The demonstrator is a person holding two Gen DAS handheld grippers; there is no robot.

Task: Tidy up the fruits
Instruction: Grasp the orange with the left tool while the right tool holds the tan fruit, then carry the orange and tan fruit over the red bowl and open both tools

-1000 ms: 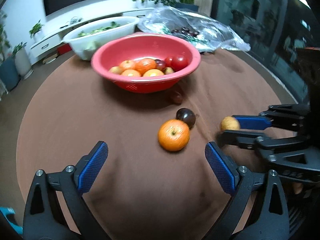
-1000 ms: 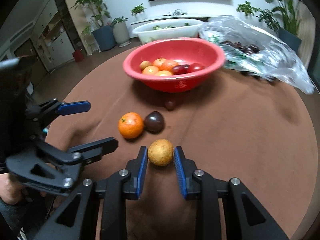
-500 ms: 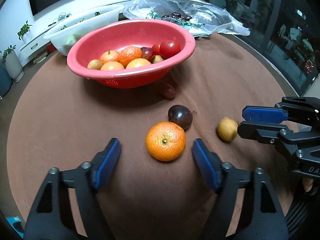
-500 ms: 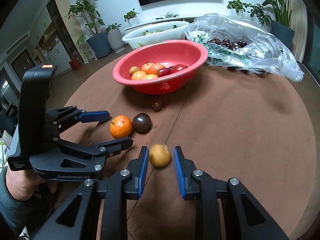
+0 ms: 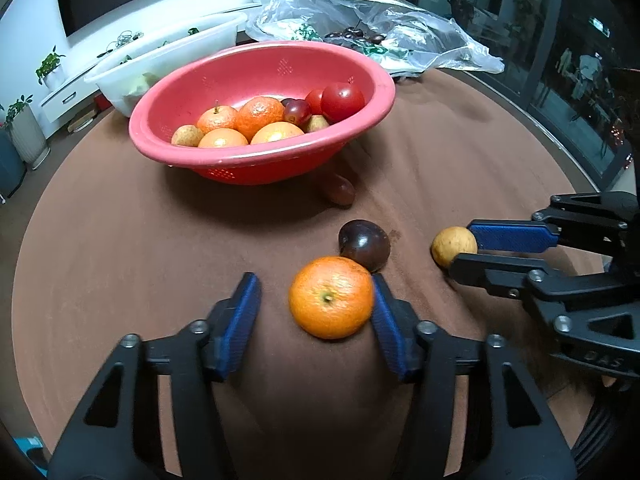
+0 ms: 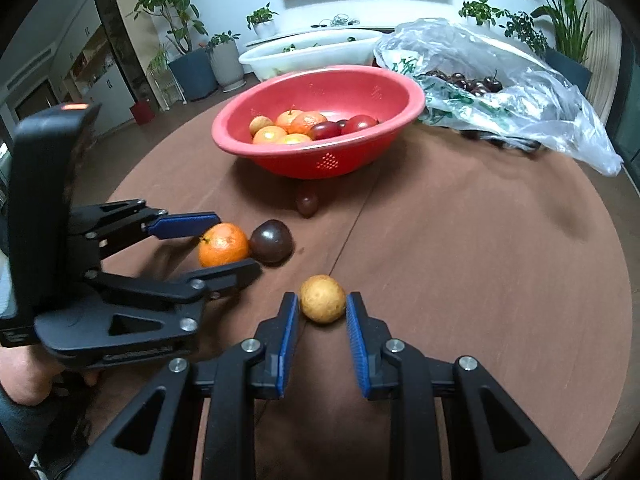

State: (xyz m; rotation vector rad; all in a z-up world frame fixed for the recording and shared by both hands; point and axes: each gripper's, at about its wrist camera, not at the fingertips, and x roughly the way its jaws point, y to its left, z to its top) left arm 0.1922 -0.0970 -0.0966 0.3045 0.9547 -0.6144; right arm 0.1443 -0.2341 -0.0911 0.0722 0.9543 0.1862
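Red bowl holds most fruit | left claw closing around orange on bench, not yet gripped | right claw narrow, clamping yellow fruit | dark plum, small red fruit remain

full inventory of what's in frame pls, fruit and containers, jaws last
orange: 1, orange, on cloth between left jaws
dark plum: 1, purple-black, touching orange's far side
small yellow-brown fruit: 1, between right jaws
small dark red fruit: 1, on cloth by bowl base
red colander bowl: 1, holds oranges, tomatoes, small fruits
white tub: 1, behind bowl
plastic bag: 1, clear, holds cherries
brown tablecloth: 1
left gripper: jaws closing, far pad not touching
right gripper: jaws shut on the fruit
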